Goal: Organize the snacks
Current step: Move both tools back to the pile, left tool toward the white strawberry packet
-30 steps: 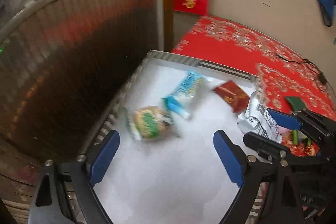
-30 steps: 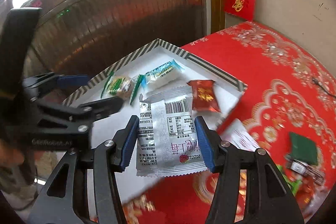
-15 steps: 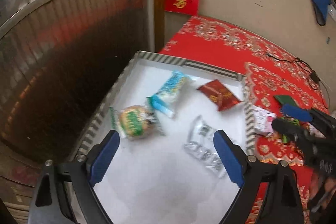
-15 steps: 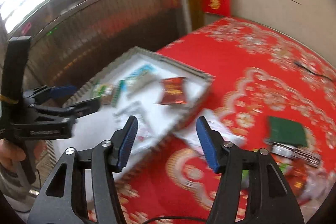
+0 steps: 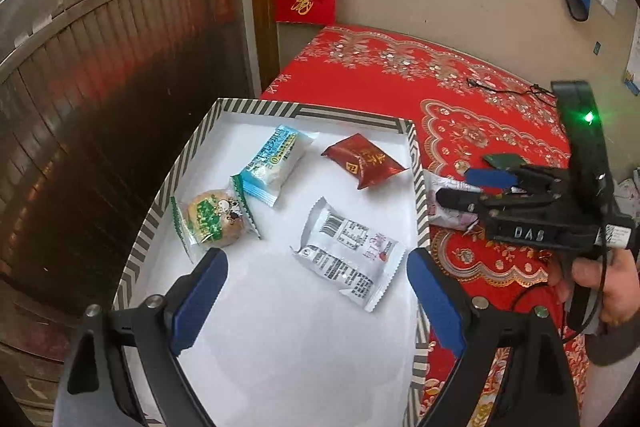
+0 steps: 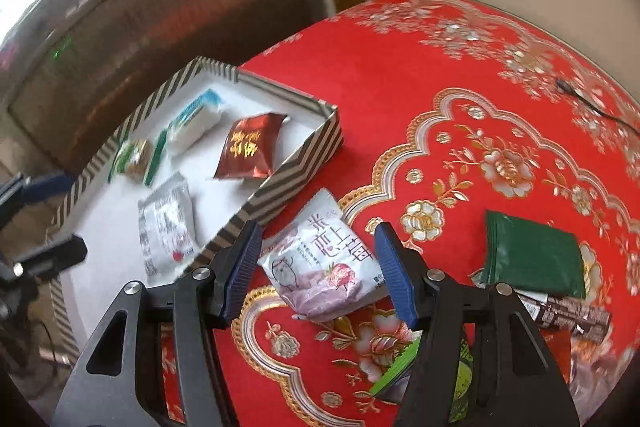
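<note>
A striped box (image 5: 418,163) (image 6: 288,173) with a white floor holds several snacks: a green-labelled round cake (image 5: 214,215), a blue-white packet (image 5: 274,161), a dark red packet (image 5: 366,163) (image 6: 250,147) and a white barcode packet (image 5: 348,253) (image 6: 166,223). My left gripper (image 5: 312,301) is open and empty above the box's near part. My right gripper (image 6: 318,267) is open, its fingers either side of a white-pink packet (image 6: 324,259) lying on the red cloth beside the box. It also shows in the left wrist view (image 5: 472,189).
On the red patterned tablecloth (image 6: 460,67), right of the pink packet, lie a dark green packet (image 6: 532,259), a brown bar (image 6: 568,315) and a green-edged packet (image 6: 400,367). A wooden panelled wall (image 5: 100,99) stands left of the box. A thin cable (image 5: 504,91) lies at the far side.
My right gripper let go of the white barcode packet, which now lies in the box. It then swung right, out of the box, to the white-pink packet on the cloth.
</note>
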`<control>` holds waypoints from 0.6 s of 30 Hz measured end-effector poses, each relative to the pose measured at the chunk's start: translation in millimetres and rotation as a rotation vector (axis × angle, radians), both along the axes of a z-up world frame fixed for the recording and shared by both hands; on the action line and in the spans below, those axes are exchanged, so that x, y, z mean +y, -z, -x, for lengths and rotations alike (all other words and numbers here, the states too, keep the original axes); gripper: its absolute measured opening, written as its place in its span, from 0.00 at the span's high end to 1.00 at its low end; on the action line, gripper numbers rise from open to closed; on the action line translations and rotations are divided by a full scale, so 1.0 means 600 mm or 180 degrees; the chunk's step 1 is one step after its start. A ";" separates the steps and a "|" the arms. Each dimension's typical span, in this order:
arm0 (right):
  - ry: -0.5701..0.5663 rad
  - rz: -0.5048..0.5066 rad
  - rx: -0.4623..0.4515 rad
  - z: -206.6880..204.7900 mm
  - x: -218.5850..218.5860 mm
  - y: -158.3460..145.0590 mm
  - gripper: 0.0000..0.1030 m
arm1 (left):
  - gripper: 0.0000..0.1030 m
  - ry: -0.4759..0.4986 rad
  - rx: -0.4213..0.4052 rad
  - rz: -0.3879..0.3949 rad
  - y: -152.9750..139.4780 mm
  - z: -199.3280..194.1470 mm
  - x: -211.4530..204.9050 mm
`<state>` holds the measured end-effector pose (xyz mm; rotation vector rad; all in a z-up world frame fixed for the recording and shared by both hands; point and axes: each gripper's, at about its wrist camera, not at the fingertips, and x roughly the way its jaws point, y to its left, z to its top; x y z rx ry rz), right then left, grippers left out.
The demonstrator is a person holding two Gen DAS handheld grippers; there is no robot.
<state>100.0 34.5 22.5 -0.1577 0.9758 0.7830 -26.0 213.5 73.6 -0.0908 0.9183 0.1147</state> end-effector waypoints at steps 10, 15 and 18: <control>-0.0435 0.0150 0.0232 0.075 -0.022 0.026 0.43 | 0.10 0.0042 0.0049 0.0111 0.008 -0.005 -0.016; -0.0160 0.0083 0.0025 0.147 -0.100 0.001 0.43 | 0.10 0.0223 0.0062 0.0224 0.008 -0.008 -0.070; 0.0066 -0.0021 -0.0025 0.173 -0.151 -0.016 0.43 | 0.10 0.0331 0.0094 0.0326 0.011 -0.011 -0.112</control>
